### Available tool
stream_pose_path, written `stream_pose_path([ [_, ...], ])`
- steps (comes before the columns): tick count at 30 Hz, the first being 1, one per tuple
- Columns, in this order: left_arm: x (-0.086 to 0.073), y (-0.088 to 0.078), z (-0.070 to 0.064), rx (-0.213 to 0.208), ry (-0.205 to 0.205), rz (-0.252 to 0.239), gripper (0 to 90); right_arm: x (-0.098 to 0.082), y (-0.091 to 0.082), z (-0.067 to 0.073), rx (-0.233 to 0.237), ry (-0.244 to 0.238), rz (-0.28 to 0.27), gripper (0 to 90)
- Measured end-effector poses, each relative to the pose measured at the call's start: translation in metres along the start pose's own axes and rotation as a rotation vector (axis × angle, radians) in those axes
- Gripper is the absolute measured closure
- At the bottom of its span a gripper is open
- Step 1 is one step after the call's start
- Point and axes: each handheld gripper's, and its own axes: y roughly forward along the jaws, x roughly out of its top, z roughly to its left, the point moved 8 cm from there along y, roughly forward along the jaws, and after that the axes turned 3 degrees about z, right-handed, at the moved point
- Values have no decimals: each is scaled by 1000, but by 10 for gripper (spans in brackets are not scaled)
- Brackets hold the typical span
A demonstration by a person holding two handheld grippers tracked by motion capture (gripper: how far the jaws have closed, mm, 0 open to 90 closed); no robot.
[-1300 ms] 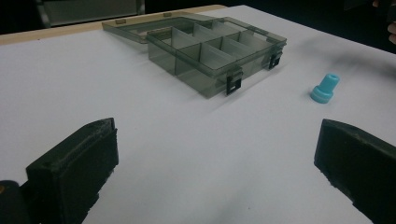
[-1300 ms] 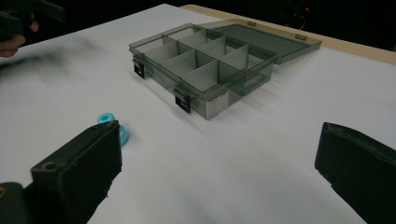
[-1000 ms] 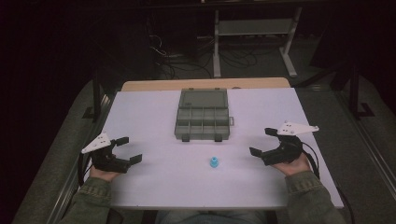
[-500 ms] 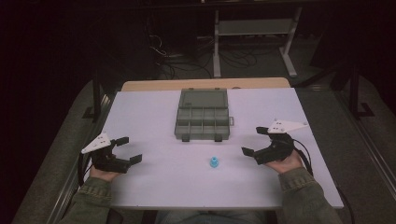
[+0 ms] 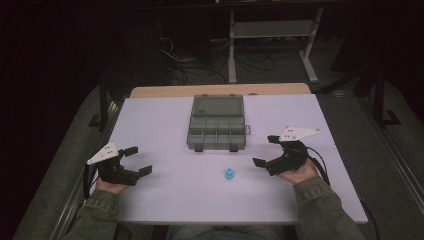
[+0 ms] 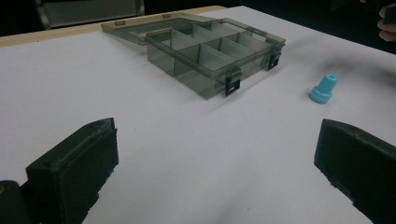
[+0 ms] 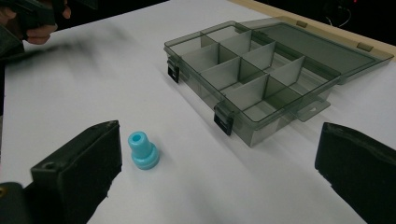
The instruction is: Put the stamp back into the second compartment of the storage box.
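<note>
Right gripper: jaws wide open, empty, near blue plug.
Left gripper: wide open, empty.
Advice: straddle the upright plug, close gently, avoid tipping.

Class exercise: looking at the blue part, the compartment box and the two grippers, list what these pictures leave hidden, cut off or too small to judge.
- Blue part: how deep its top hole goes; shadow hides it in the right gripper view.
- Compartment box: too small in the high view to tell whether the cells hold anything.
- Box lid: far corner cut off by the right gripper view's edge.
- Left gripper: jaw bases cut off by the bottom edge.
</note>
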Motion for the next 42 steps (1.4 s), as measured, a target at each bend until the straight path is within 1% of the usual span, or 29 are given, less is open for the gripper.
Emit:
stream_pose_path([
  [6,0,-1,0,1,7,2,0,2,5,2,13,0,19,1],
  [7,0,-1,0,1,5,1,0,3,8,3,23,1,23,1],
  [12,0,-1,0,2,7,3,0,4,16,7,39,-19,43,0],
  [15,0,-1,0,2,8,3,0,5,20,10,48,-16,52,0],
  [16,0,-1,0,2,7,2,0,5,21,10,49,-24,57,1],
  [21,0,-1,0,1,6,2,0,6,27,13,59,-28,63,0],
  [42,0,0,-1,-2,6,4,0,3,57,25,104,-61,141,1],
])
